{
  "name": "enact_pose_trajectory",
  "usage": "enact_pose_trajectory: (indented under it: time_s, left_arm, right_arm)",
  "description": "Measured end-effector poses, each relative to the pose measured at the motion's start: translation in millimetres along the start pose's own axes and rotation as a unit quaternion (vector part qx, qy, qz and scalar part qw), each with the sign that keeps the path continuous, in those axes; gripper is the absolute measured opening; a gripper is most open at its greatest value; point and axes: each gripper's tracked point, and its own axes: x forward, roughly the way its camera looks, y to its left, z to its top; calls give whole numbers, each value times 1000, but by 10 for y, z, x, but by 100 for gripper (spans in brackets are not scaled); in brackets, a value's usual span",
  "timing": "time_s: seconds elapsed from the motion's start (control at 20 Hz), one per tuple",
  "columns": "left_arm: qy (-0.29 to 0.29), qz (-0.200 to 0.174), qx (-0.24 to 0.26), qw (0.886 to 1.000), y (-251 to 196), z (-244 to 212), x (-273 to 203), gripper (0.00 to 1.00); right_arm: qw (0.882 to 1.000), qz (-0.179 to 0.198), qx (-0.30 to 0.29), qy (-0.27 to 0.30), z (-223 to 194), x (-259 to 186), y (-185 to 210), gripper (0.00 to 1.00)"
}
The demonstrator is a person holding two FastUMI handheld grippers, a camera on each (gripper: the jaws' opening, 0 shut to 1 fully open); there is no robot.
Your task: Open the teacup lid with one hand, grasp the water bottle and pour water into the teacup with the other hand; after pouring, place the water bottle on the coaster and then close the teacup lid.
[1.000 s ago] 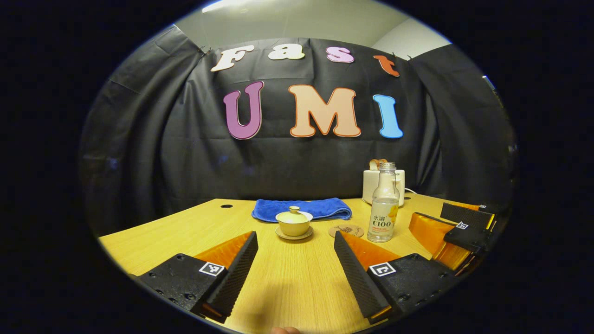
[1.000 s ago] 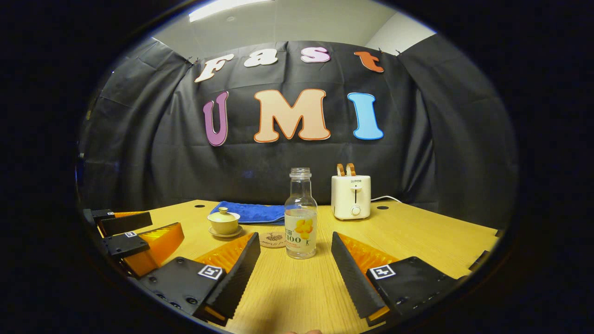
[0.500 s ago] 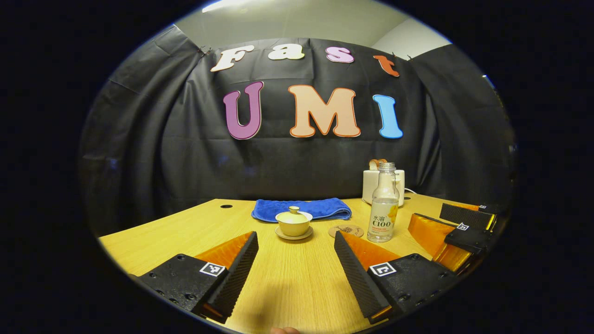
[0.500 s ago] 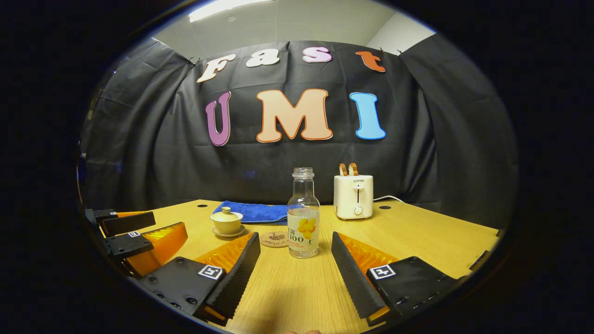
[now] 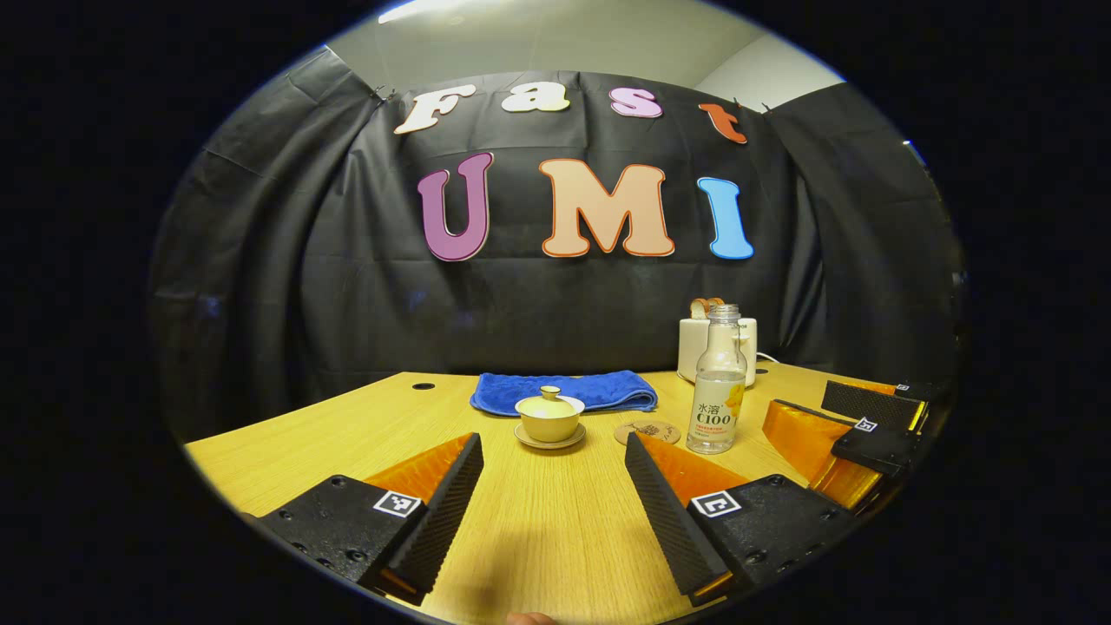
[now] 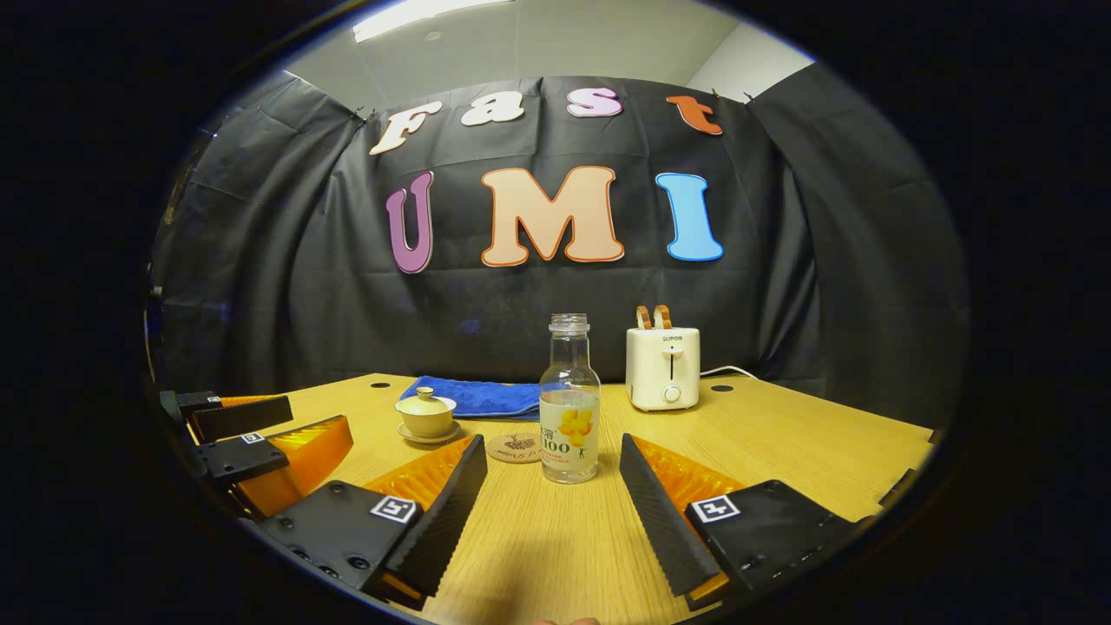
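A cream lidded teacup (image 5: 549, 417) on its saucer stands mid-table, straight ahead of my left gripper (image 5: 552, 443), which is open and empty a short way before it. In the right gripper view the teacup (image 6: 424, 415) sits left of a clear uncapped water bottle (image 6: 569, 401) holding a little water. My right gripper (image 6: 553, 444) is open with the bottle just beyond its fingertips. A round cork coaster (image 6: 514, 448) lies between cup and bottle. The left gripper view shows the bottle (image 5: 717, 382), the coaster (image 5: 647, 431) and the right gripper (image 5: 846, 421) at the right.
A folded blue towel (image 5: 564, 391) lies behind the teacup. A white toaster (image 6: 662, 367) with its cord stands at the back right. The wooden table (image 6: 807, 443) has cable holes near its far edge. The left gripper (image 6: 252, 430) sits at the left in the right gripper view.
The right gripper view has drifted slightly, so the bottle and toaster sit a little further right. The left gripper has barely moved. Both stay open.
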Motion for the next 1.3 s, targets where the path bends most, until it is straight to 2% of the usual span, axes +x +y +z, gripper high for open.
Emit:
enact_pose_trajectory:
  time_s: [0.45, 0.65, 0.8, 1.0, 1.3]
  left_arm:
    - [-2, -14, 0, 1000, -38, 4, 7, 96]
    - [-1, -6, 1, 1000, 32, 6, 133, 96]
    - [0, -3, 1, 1000, 91, -5, 376, 97]
    - [3, 2, 2, 1000, 177, -27, 929, 96]
    - [0, -17, 1, 1000, 95, -21, 1580, 96]
  right_arm:
    - [1000, 1, 0, 0, -2, 3, 1, 97]
    - [1000, 15, 1, 2, -6, 24, 4, 96]
    - [1000, 10, 1, 2, -1, 71, -116, 97]
    - [1000, -3, 1, 3, 0, 142, -335, 97]
    - [1000, -17, -1, 2, 11, 194, -515, 98]
